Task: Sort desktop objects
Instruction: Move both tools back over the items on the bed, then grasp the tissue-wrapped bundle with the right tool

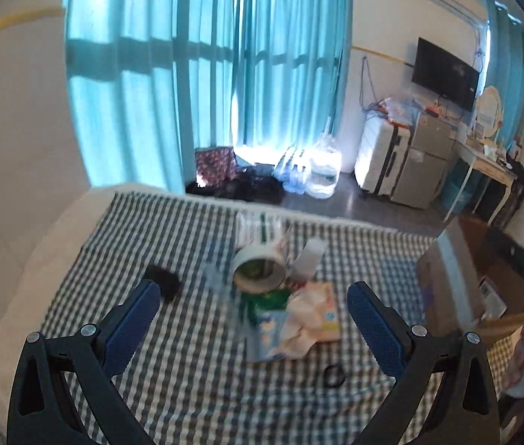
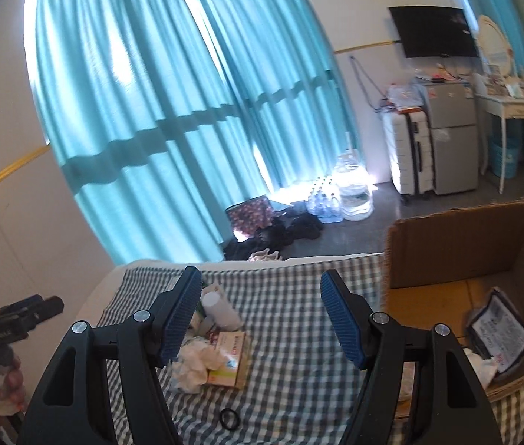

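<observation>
Both the left gripper (image 1: 252,319) and right gripper (image 2: 262,319) gape empty; tape roll (image 1: 260,269) lies sideways, hole facing camera

This is a lived-in bedroom of a home: long teal curtains (image 2: 172,118) cover a tall window, and a wall-mounted television (image 2: 433,30) hangs above a small grey two-door fridge (image 2: 451,133) with a white suitcase (image 2: 408,150) just beside it. A white dressing table (image 2: 517,111) with an oval mirror (image 2: 494,46) stands at the right wall, water bottles (image 2: 351,189) sit on the floor below the curtains, and a bed under a gingham sheet (image 2: 291,356) carries the clutter.
</observation>
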The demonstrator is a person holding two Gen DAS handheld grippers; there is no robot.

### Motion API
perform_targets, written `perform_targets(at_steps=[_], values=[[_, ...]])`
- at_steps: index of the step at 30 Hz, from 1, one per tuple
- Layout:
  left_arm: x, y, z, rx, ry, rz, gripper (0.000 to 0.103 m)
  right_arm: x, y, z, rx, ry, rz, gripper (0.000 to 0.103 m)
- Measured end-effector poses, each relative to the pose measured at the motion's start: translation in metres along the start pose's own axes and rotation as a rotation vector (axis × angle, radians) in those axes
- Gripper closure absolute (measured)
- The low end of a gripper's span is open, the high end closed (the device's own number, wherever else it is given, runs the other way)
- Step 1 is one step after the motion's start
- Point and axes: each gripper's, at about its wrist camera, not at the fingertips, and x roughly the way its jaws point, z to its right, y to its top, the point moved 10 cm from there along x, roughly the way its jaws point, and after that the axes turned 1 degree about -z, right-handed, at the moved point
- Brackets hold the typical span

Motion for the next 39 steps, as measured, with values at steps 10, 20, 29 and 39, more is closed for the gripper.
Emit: perform_targets(at_steps=[10, 20, 29, 39], values=[[0.090, -0.093, -0.036, -0.047, 0.008, -0.112, 0.000, 0.107, -0.093, -0.055, -0.094, 0.095, -0.271, 0.036], [0.157, -0.121, -0.030, -0.061, -0.056, -0.210, 0.000, 0.181, -0.166, -0.080, -0.277, 0.089, -0.414, 0.036], [0.164, -0.133, -0.007, -0.025, -0.096, -0.224, 0.000, 0.196, -0.174, -0.074, -0.320, 0.090, -0.451, 0.091], [0.145, -0.157, 0.082, 0.028, -0.184, -0.220, 0.000, 0.157, -0.097, -0.035, -0.138, 0.060, -0.303, 0.090]])
